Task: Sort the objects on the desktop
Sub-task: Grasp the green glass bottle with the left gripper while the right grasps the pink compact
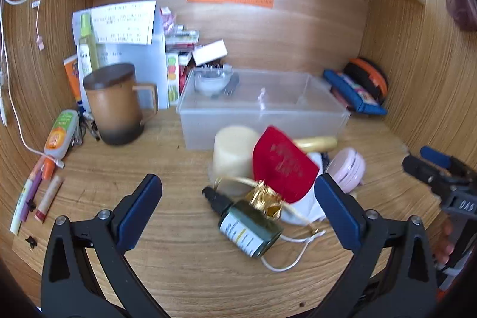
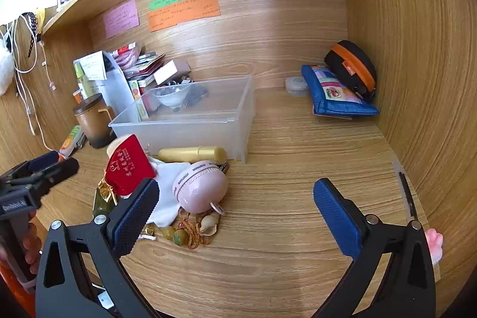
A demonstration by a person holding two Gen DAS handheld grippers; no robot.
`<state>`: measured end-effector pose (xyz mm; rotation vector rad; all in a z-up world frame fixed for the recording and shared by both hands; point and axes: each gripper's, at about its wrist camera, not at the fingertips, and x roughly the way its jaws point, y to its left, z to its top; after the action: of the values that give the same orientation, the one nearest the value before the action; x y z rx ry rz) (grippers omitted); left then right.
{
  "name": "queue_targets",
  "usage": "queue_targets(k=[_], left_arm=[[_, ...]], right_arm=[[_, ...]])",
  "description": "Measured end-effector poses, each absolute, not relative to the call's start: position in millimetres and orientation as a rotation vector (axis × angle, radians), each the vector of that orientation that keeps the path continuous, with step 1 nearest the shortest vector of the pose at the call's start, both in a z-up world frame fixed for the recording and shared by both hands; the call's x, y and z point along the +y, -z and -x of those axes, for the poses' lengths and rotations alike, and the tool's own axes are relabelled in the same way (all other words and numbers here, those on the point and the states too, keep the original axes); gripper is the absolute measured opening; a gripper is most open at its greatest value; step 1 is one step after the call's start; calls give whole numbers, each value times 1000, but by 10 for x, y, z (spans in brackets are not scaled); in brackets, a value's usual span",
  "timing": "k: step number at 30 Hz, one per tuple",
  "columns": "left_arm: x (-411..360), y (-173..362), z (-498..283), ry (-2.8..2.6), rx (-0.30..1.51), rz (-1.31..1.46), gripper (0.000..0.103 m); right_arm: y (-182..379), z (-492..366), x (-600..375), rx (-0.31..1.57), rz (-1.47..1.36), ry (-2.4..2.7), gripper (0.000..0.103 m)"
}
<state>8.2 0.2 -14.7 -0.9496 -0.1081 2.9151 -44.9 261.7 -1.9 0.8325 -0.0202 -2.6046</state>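
Left gripper jaws wide, empty, right gripper jaws wide, empty, clutter pile near clear bin, green bottle nearest left gripper

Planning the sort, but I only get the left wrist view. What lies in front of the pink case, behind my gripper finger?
Observer: A shell and green beads on a cord, just in front of the pink case.
Operator: Anything between the bin and the blue pouch?
Observer: A small round white jar stands between the bin and the blue pouch.
Operator: Is the right hand-held gripper carrying anything?
Observer: No, the right hand-held gripper is open over bare desk.
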Motion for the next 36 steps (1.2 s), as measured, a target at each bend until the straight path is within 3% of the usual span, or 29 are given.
queue_targets(k=[14,24,28,30,36], left_arm=[[-103,694,51,-2742,-192,1223,103],[-92,797,184,-2702,-220,1274,103],[-85,791,240,-2707,-210,1280,89],[-72,789,264,-2704,-204,1282,88],[-73,791,309,-2702,-190,1274,83]], right_arm=[[291,604,2514,7,-945,2510,102],[446,768,2293,82,-991,2429,102],[482,863,2204,135,-1006,2390,96],[503,918,2168,144,-1027,2365,91],[577,1062,2080,166,-1072,2322,90]])
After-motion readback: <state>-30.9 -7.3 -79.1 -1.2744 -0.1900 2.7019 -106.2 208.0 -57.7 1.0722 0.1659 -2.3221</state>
